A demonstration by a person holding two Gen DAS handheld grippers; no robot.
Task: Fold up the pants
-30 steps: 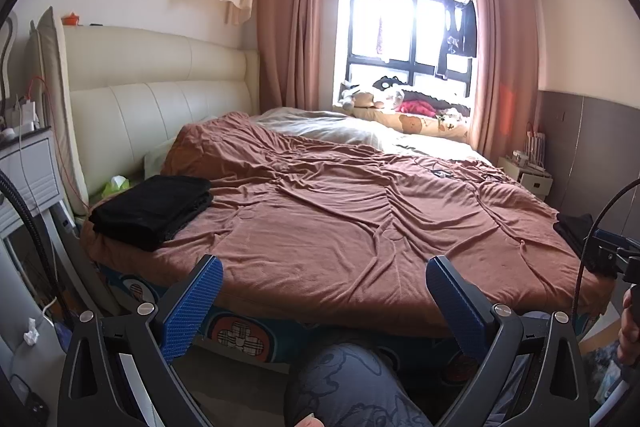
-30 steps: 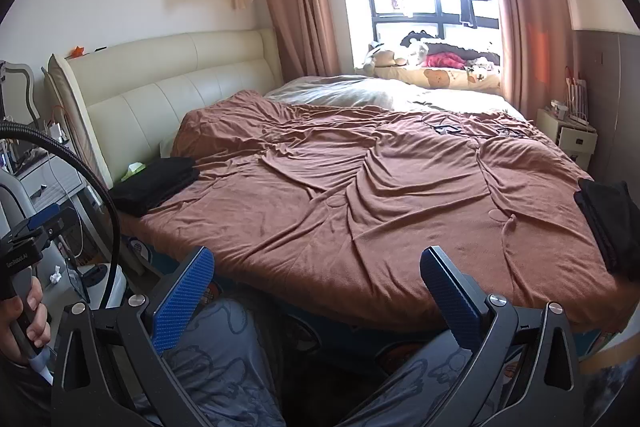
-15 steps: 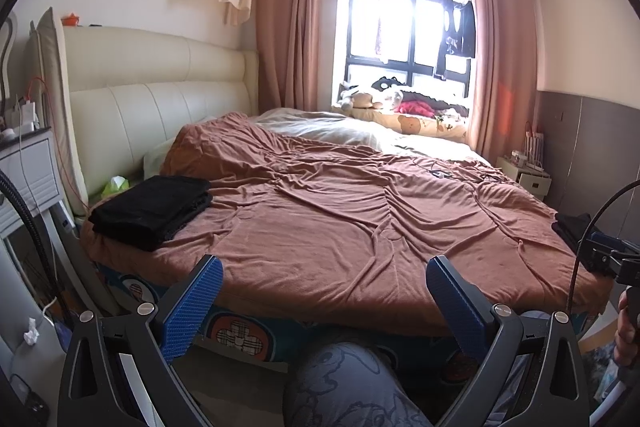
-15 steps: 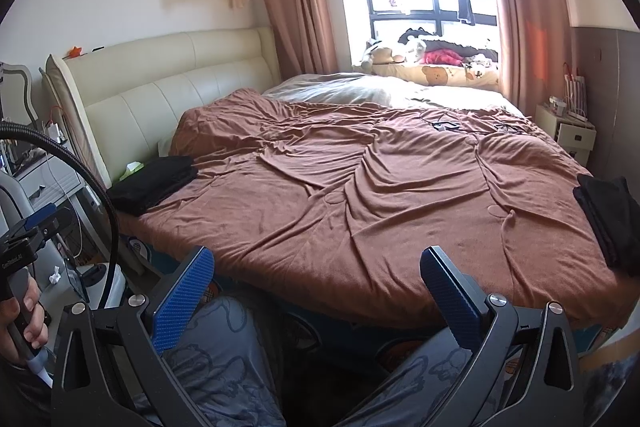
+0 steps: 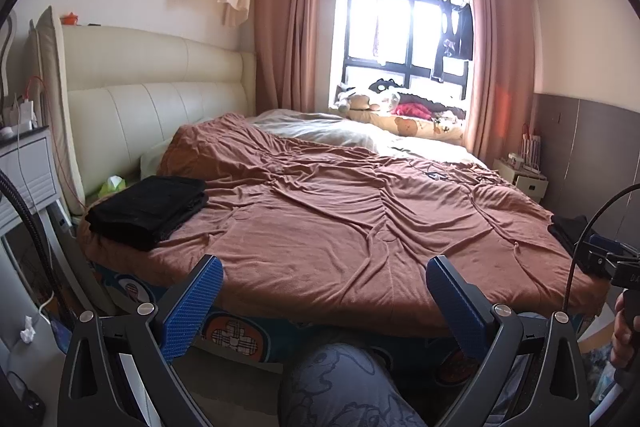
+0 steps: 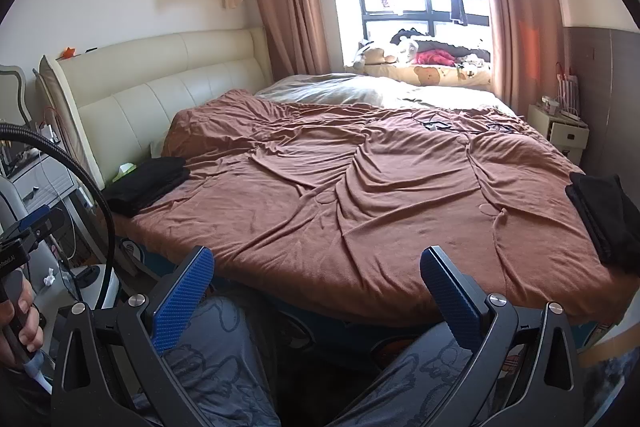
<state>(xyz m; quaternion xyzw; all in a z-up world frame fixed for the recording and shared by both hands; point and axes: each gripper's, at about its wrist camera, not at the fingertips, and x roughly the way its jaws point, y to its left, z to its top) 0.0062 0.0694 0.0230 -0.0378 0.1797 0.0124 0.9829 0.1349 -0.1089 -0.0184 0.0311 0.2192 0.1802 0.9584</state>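
A folded stack of black pants (image 5: 148, 209) lies on the bed's near left corner, by the headboard; it also shows in the right wrist view (image 6: 146, 185). A second pile of black pants (image 6: 606, 215) lies at the bed's right edge, partly seen in the left wrist view (image 5: 568, 229). My left gripper (image 5: 324, 291) is open and empty, held off the bed's near edge. My right gripper (image 6: 316, 285) is open and empty, also short of the near edge. Both are far from either pile.
A brown blanket (image 5: 360, 211) covers the bed, wrinkled. A cream headboard (image 5: 152, 99) is at left, a grey nightstand (image 5: 28, 167) beside it. A small white cabinet (image 6: 564, 131) stands at far right. Stuffed toys and clothes lie on the window sill (image 5: 400, 107). The person's knees are below the grippers.
Both views shift slightly; the grippers stay open and empty in front of the bed. Nothing on the bed has moved.
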